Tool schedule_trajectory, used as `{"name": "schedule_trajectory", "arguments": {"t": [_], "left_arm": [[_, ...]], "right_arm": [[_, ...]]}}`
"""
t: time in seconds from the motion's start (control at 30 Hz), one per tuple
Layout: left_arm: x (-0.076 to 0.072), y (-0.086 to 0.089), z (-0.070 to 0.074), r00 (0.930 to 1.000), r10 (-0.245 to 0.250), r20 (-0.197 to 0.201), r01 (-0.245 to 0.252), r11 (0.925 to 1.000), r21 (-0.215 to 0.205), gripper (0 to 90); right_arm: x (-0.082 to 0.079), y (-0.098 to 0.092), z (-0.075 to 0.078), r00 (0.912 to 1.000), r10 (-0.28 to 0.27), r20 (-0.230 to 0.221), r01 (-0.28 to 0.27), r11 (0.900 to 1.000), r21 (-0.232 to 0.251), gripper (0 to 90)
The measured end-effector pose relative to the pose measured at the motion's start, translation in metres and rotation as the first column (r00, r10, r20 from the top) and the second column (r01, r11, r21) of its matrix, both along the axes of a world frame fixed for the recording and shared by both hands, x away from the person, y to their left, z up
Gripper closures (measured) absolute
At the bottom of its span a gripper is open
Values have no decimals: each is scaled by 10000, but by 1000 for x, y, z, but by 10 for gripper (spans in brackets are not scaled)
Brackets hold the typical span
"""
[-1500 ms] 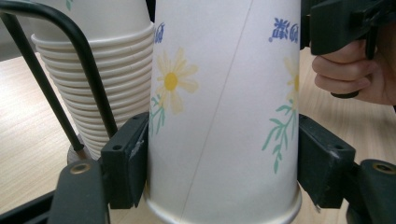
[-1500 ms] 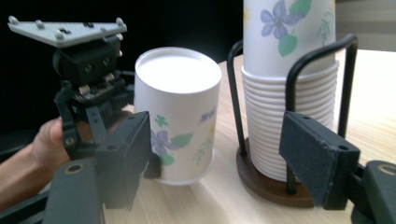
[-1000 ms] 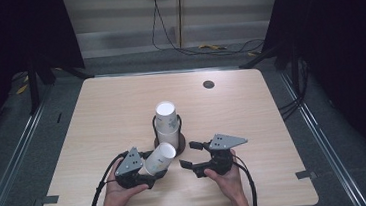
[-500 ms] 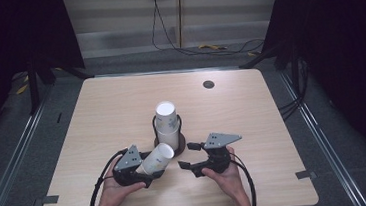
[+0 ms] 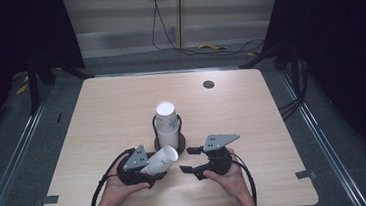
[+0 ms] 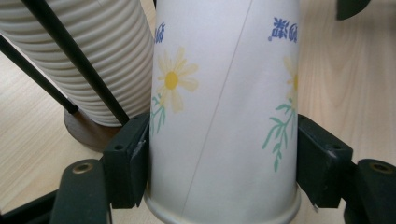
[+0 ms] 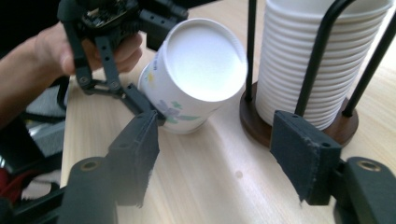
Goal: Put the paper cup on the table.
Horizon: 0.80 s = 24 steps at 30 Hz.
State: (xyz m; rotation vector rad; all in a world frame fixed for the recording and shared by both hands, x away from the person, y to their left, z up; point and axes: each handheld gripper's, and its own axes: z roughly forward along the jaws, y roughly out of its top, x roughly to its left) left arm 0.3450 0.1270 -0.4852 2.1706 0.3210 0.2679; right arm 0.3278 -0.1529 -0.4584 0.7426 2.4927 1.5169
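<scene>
High view: left claw [image 5: 152, 167] grips tilted cup [image 5: 162, 160].

I see a pale wooden table [image 5: 97, 115] with rounded corners. A round dark wooden base [image 7: 254, 122] stands on it, a little nearer the near edge than the middle, carrying a stack of white paper cups [image 5: 167, 124] inside black wire uprights. A small dark disc [image 5: 208, 84] lies near the far right corner.

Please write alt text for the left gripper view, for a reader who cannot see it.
A white paper cup with yellow daisy print is clamped between the left gripper's two black jaws. Behind it, a ribbed stack of white paper cups stands in a black wire holder with round brown wooden base.
</scene>
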Motion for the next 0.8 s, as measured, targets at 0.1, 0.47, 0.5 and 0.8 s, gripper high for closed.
{"name": "schedule_trajectory", "arguments": {"t": [0.1,0.47,0.5,0.8], "left_arm": [[1,-3,2,9999,-146,49,144,9992,371,291],[1,-16,10,9971,-756,88,737,9879,1367,290],[2,-17,11,9968,-799,26,787,9859,1477,290],[2,-21,11,9945,-1048,-85,1043,9742,2000,288]], "right_arm": [[0,1,0,9996,225,-188,-231,9992,-319,311],[0,5,1,9991,314,-278,-346,9915,-1257,256],[1,6,0,9991,325,-263,-358,9898,-1376,256],[4,14,-2,9958,672,-619,-779,9786,-1903,188]]}}
